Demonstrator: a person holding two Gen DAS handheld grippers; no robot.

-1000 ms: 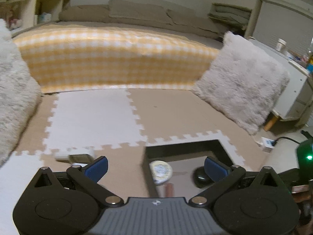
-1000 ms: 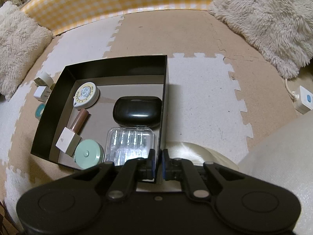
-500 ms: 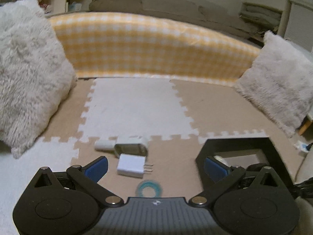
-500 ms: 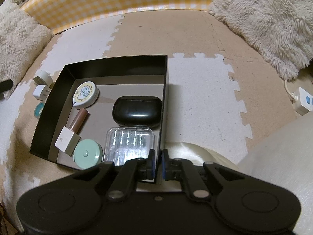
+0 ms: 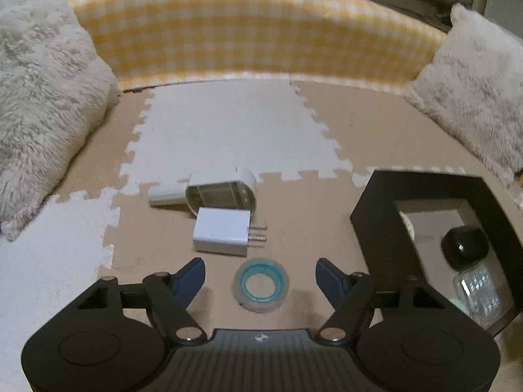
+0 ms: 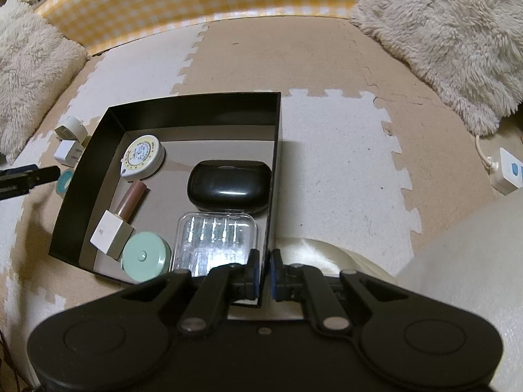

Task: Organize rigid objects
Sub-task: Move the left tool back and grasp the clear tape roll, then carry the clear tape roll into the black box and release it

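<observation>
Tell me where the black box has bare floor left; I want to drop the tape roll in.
Bare floor in the black box runs along its far wall, behind the yellow-faced tape measure and black case. The near half is crowded: clear case, mint disc, white-capped tube.

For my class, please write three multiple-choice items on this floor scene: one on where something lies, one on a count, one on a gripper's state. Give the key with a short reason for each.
1. Where does the tape roll lie?
A. Inside the black box
B. On the mat, between the left gripper's fingers
C. On a pillow

2. How many items lie inside the black box?
A. Two
B. Nine
C. Five

3. What is the right gripper doing?
A. Clamped on the box's wall
B. Holding the charger
C. Wide open over the mat

Key: B, the roll sits on the mat ahead of the left gripper, whose jaws are closing without touching it. C, five items show in the right wrist view. A, its fingers pinch the near right wall.
</observation>
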